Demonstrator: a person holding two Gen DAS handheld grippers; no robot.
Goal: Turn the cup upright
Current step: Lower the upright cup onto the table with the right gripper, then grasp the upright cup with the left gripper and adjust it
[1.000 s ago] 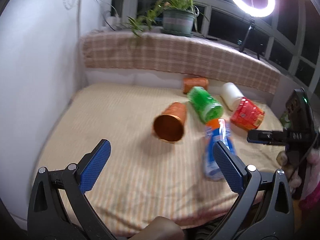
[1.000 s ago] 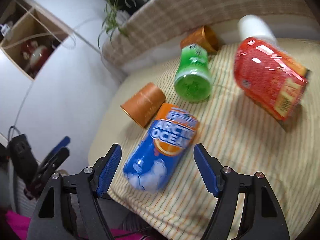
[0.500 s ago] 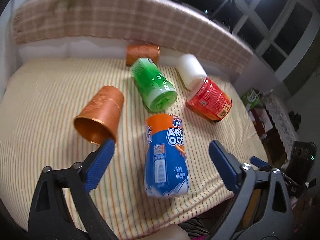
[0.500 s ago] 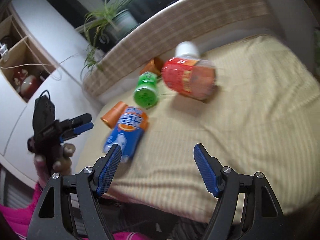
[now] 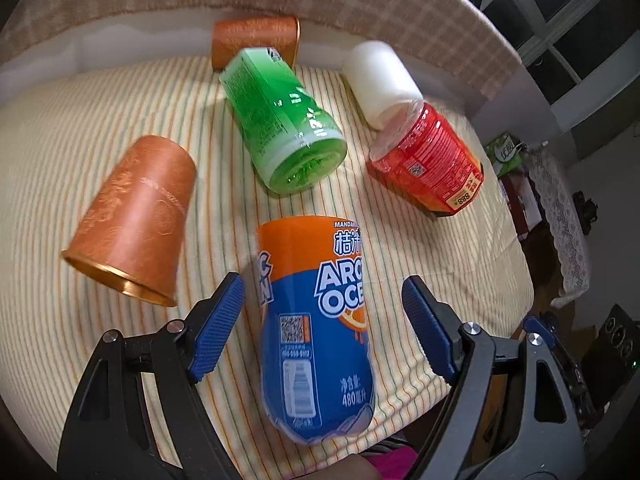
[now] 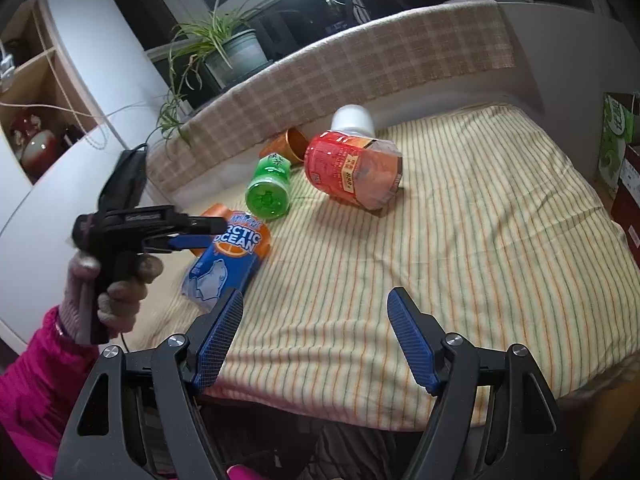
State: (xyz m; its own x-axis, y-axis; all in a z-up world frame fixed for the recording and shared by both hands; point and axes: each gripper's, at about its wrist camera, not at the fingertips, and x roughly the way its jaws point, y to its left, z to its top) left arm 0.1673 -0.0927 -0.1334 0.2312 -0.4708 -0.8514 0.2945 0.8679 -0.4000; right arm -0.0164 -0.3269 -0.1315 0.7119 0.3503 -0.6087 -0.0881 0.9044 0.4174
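Left gripper: left gripper (image 5: 322, 320) had its blue ribbed pads spread wide, straddling but not touching the blue-and-orange "Arctic Ocean" cup-shaped drink container (image 5: 316, 332), which lay on its side between them.
Right gripper: right gripper (image 6: 314, 336) was also spread apart and held nothing, hovering over bare striped cloth near the front edge of the bed (image 6: 500, 240).
Nearest cup: the blue-and-orange container lay with its orange end toward the back of the bed and its blue end toward the front edge (which end is its opening could not be told).
Other cups: a copper-coloured paper cup (image 5: 134, 220) lay on its side just left of it, mouth toward the camera; a second copper-coloured cup (image 5: 256, 40) lay against the checked backrest; a green translucent plastic cup (image 5: 286, 120) and a red-labelled plastic cup with a white end (image 5: 420, 148) also lay tipped over.
Done: nothing stood upright, and no cup was held.
Left: judging by the straddle, the blue-and-orange container looked like the target; closing on it, lifting, turning it and setting it on its base all remained.
Risk: the soft bedding might let an upright cup topple.
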